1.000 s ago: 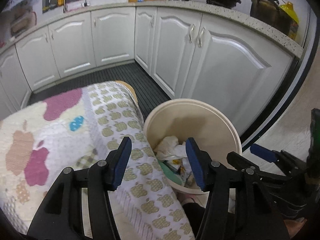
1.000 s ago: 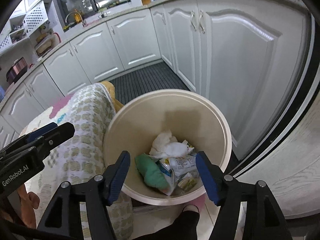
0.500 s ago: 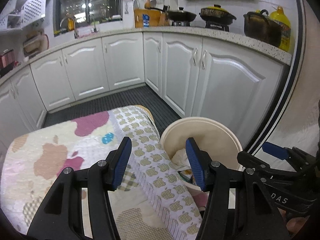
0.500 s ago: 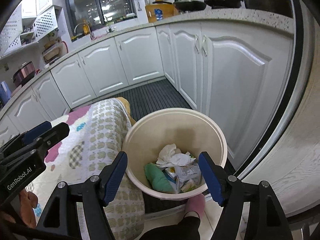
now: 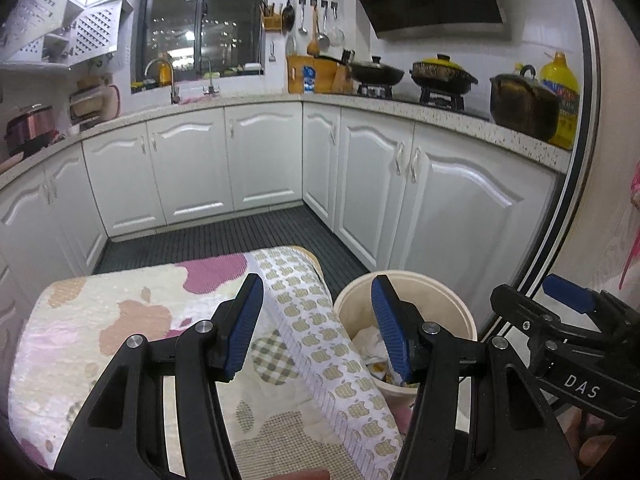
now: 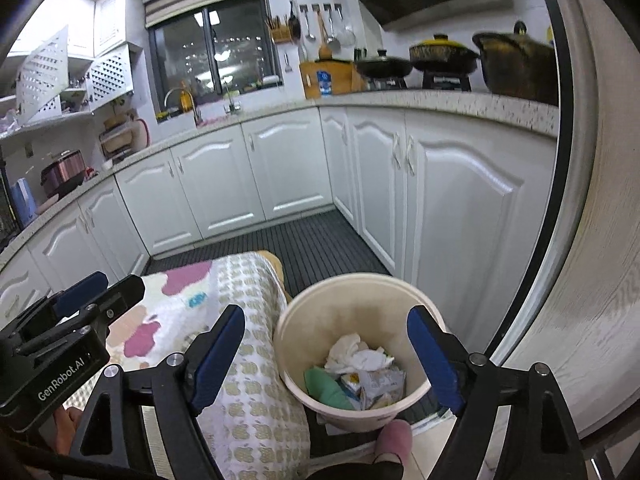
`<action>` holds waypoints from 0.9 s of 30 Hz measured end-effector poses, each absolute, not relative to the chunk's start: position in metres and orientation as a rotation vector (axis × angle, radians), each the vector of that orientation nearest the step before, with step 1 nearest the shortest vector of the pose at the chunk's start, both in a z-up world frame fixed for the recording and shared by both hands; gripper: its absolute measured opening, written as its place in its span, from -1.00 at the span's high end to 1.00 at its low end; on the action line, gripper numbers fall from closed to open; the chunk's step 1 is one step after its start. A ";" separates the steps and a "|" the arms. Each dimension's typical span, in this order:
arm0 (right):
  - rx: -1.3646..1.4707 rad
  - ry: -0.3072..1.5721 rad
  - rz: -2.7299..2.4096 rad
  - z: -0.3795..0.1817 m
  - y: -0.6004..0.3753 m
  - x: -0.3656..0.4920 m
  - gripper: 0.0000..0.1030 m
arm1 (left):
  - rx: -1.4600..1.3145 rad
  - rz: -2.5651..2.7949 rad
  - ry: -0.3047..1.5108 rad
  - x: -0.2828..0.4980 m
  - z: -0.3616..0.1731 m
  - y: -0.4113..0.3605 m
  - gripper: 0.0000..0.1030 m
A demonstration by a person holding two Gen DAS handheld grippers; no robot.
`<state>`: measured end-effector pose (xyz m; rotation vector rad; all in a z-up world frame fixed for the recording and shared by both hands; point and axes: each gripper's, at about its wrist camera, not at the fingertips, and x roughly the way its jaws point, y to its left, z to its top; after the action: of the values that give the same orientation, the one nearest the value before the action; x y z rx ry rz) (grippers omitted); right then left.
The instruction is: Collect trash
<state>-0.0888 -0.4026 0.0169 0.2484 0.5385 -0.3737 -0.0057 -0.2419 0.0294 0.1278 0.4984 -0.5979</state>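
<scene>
The trash bin (image 6: 352, 344) sits below the right gripper (image 6: 326, 360), whose empty jaws have just been opening; the left gripper (image 5: 316, 328), nothing between its parted jaws, hovers over the table's (image 5: 100, 320) right edge.

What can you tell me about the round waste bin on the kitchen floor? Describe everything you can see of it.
The waste bin is a round, cream, open-topped pail that looks like plastic, standing upright on the floor beside the white cabinets. The patterned cloth lies right against its left side. Inside sit crumpled white tissue, a green piece and printed wrappers. A pink slipper is at its base.
</scene>
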 end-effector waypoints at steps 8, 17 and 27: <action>0.218 0.478 -0.389 0.034 -0.392 -0.097 -0.62 | 0.098 -0.582 0.441 -0.015 0.044 -0.226 -0.07; 0.204 0.439 -0.390 0.044 -0.384 -0.099 -0.71 | 0.067 -0.578 0.417 -0.017 0.052 -0.219 -0.07; 0.195 0.434 -0.398 0.045 -0.382 -0.097 -0.76 | 0.055 -0.566 0.412 -0.017 0.051 -0.217 -0.07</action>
<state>-0.0970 -0.3815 0.0452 0.1948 0.4339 -0.3977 -0.0170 -0.2172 0.0507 0.0547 0.4121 -0.5659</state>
